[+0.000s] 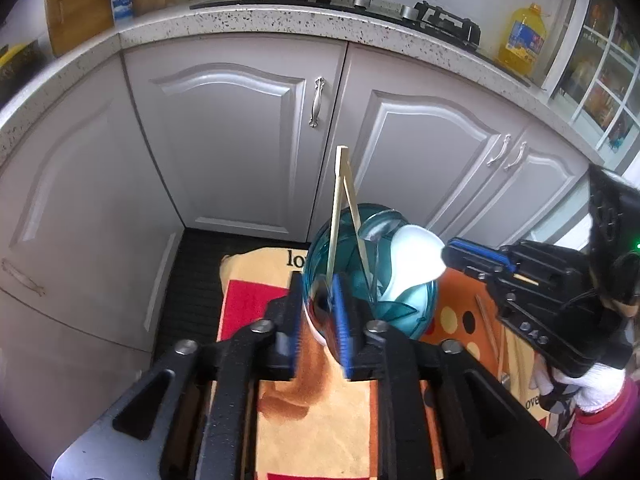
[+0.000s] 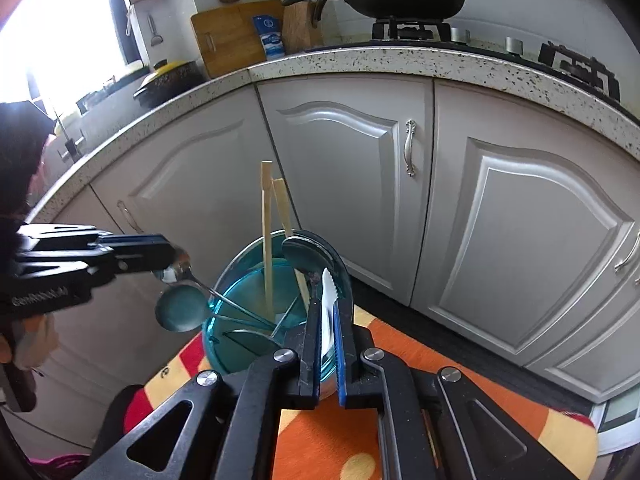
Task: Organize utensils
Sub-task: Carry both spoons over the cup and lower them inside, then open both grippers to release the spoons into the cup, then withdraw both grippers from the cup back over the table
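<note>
Utensils: chopsticks [image 1: 340, 216], spoons, white knife [image 2: 329, 300] stand in my teal cup [image 1: 372, 272] on the towel [image 1: 316, 420]. Left tongs [image 1: 320, 320] pinch the cup rim; right tongs [image 2: 326, 344] are closed on the knife. Risk: a rough release tips the cup.

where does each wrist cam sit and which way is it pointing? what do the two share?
Left wrist: on the left gripper, looking forward and down at the teal cup and cabinet doors; its own fingers show, and the right gripper enters from the right.
Right wrist: on the right gripper, facing the same cup; its own fingers clamp a white utensil, and the left gripper enters from the left.
Shared: cup, chopsticks, both grippers, patterned cloth.
</note>
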A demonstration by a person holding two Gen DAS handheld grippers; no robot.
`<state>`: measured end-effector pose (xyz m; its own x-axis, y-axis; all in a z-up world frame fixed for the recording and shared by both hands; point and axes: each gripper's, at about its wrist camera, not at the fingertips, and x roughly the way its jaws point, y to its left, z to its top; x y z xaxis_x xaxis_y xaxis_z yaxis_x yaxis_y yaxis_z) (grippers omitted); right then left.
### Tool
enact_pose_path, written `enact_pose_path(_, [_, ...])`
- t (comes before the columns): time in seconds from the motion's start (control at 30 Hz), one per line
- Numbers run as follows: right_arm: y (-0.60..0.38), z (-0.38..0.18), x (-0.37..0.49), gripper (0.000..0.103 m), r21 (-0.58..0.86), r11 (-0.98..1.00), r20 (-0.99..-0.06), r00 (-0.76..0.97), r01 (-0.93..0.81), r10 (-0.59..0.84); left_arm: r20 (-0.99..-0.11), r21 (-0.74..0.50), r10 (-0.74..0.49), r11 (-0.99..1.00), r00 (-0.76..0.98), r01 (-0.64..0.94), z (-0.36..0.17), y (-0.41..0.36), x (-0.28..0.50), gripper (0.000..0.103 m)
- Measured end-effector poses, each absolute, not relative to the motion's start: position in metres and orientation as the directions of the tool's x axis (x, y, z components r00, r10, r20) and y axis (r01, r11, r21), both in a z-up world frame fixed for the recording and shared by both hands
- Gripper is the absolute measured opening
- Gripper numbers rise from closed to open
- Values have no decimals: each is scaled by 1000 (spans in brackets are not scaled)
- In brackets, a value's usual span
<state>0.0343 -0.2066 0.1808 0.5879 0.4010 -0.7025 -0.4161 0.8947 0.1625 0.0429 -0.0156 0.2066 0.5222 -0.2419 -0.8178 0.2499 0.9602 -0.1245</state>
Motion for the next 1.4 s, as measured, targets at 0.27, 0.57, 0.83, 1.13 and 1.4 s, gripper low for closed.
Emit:
enact_pose_path(0.27, [-215,194,18,22,174,898,-685,605,-404,406,-796,-90,-217,966,566,244,216,-16,31,40])
enact_pose_path(0.57, [-213,205,-7,24,173,898,-676,614,-406,408,-781,-71,-199,970,592,233,228,-12,9,45])
enact_pose_path(0.83, [-222,212,-40,27,166,906,-670,630,-389,393,-763,-54,-196,969,616,242,237,-18,-17,45])
enact_pose_path(1.13, [-248,217,-80,36,115,924,-689,640,-365,339,-744,-88,-254,954,618,286,242,-26,-57,45])
enact_pose_path(1.4, [-304,197,-112,38,82,959,-743,625,-272,241,-772,-161,-360,908,524,387,216,-56,-93,45])
